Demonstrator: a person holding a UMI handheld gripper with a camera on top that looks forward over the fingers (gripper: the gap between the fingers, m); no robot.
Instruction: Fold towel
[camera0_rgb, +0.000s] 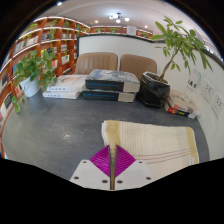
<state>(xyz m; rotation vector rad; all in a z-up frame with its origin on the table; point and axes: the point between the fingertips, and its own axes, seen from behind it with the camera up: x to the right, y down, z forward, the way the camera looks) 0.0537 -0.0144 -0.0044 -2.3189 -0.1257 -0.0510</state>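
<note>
A cream towel (152, 140) lies flat on the grey floor (60, 125), just ahead of my fingers and stretching off to their right. A thin fold of that towel (113, 160) runs back between the two magenta pads (103, 158). My gripper (113, 170) is shut on this fold, the pads meeting with only the cloth between them. The towel's near left corner is lifted into the fingers; the rest of it rests on the floor.
Beyond the towel stand a stack of flat boxes (110, 84) and a black pot with a leafy plant (155, 90). A second plant (35, 68) and bookshelves (50, 40) stand further left. A white wall (205, 100) runs along the right.
</note>
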